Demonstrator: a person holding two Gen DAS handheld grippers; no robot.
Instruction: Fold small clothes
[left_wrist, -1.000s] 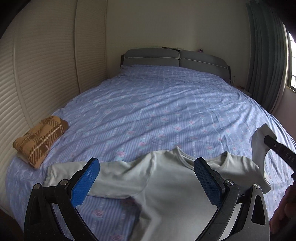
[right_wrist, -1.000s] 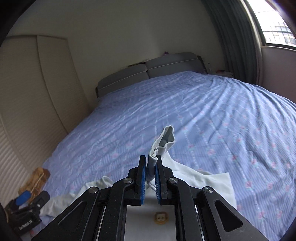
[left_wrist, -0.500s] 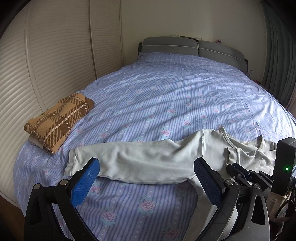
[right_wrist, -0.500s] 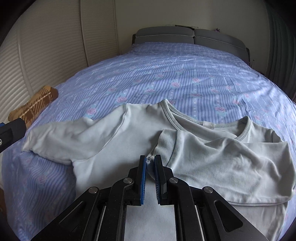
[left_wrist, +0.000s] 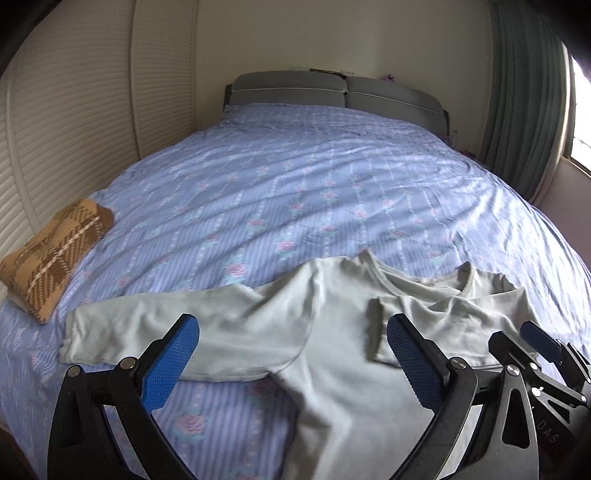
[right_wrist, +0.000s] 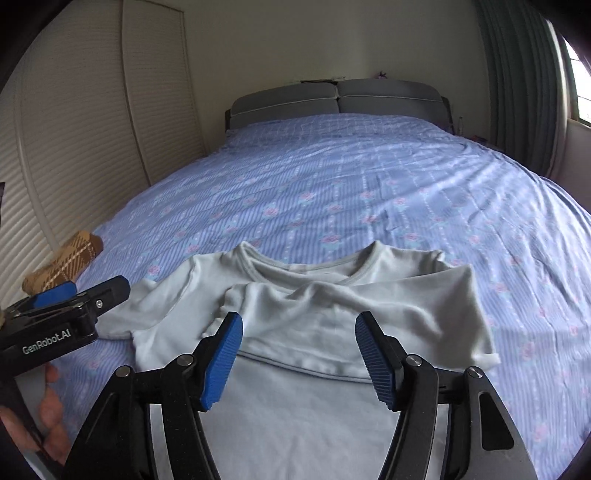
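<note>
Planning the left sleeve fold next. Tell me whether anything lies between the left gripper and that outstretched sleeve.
Nothing visible does. The left gripper hangs open just above the outstretched sleeve of the pale shirt, with only bedsheet around it. The folded plaid cloth lies off to the side, apart from the sleeve.

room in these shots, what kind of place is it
Most likely a home bedroom: a wide bed with a floral sheet and grey padded headboard, louvred wardrobe doors alongside, and a curtained window.
</note>
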